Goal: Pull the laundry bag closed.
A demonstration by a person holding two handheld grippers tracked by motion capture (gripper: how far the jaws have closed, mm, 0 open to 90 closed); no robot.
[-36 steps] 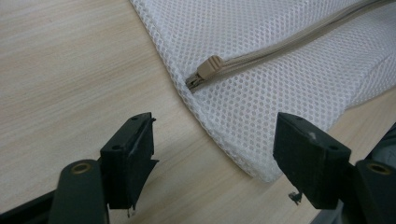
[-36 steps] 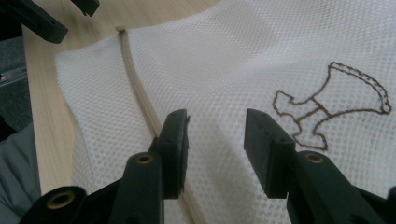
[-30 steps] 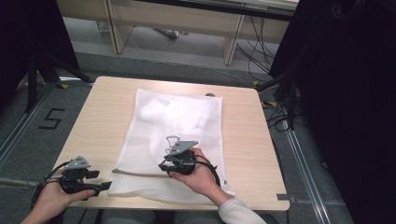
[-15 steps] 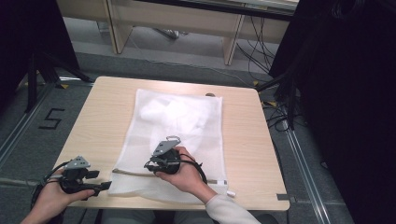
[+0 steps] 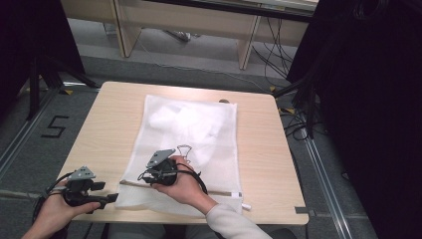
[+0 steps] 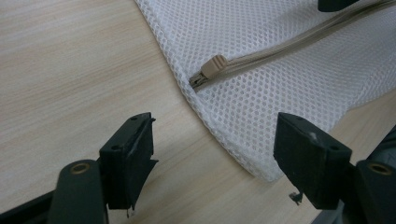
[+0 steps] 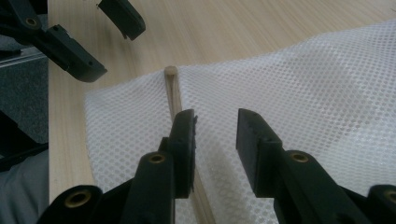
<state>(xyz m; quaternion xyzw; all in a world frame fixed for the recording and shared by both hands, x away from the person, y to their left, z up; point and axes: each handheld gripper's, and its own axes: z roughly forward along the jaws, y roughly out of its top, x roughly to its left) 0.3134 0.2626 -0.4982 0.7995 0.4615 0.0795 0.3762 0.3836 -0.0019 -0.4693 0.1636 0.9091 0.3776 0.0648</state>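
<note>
High view: a white mesh laundry bag (image 5: 186,144) lies flat on the light wooden desk (image 5: 109,124), its long side running away from the person, with a bundle of white cloth (image 5: 184,122) showing through the mesh in the far half. A beige zipper (image 5: 219,191) runs across the near end of the bag, parallel to the desk's front edge.

The right hand (image 5: 186,181) reaches in from the bottom, forearm in a pale sleeve (image 5: 229,224), angled up and to the left, and rests over the bag's near end. It holds the right gripper (image 5: 149,175) low over the mesh, pointing leftward along the zipper line. In the right gripper view the jaws stand part-way apart and have just been closing (nothing is pinched yet): the zipper tape (image 7: 175,95) passes under the left jaw, bare mesh lies in the gap, and the pads press on nothing.

The left hand (image 5: 59,209) sits at the desk's near left corner, wrist low, holding the left gripper (image 5: 112,198) level and pointing right at the bag's near left corner, just short of it. In the left gripper view its jaws are spread wide and hold nothing; the bag's rounded corner (image 6: 261,163) lies between them on the desk, and the beige zipper pull (image 6: 212,67) sits a little beyond, at the end of its track.
</note>
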